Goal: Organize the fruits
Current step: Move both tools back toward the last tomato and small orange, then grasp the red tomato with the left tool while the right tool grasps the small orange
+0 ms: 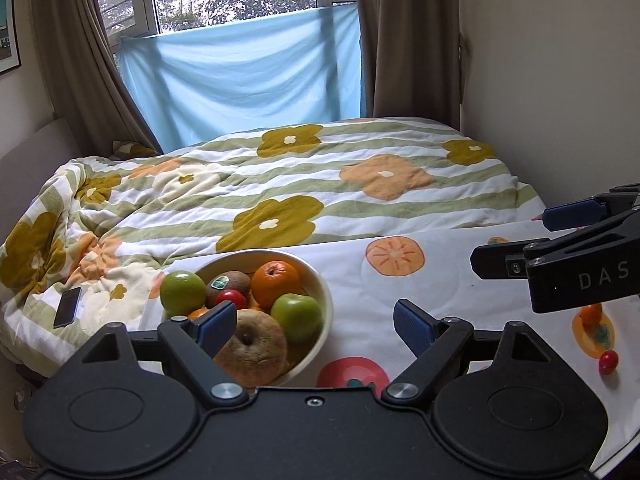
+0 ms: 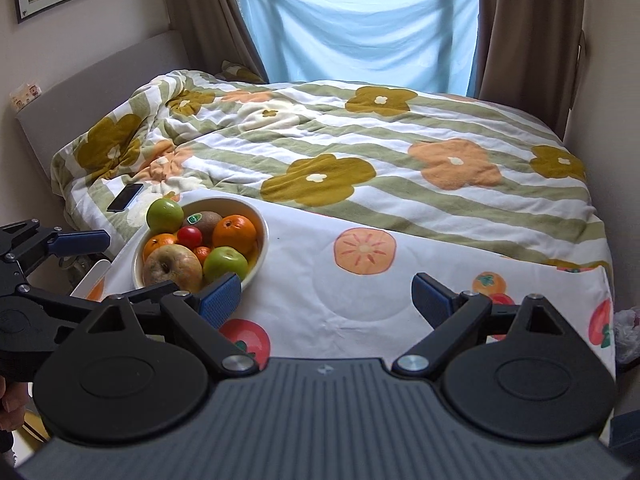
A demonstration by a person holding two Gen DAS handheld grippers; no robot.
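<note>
Left wrist view: "DAS" marks the right tool (image 1: 516, 240); both tools gape wide, left tool (image 1: 320, 322) by bowl (image 1: 326, 300).

left gripper (image 1: 314, 322) hangs spread wide by the fruit bowl (image 1: 322, 320) (a cherry tomato (image 1: 608, 361) lies apart).

We see a cream round bowl (image 2: 262, 236) holding green, orange, red and brown fruit; behind it lies a green-striped quilt (image 2: 360, 152) with mustard and peach flowers.
</note>
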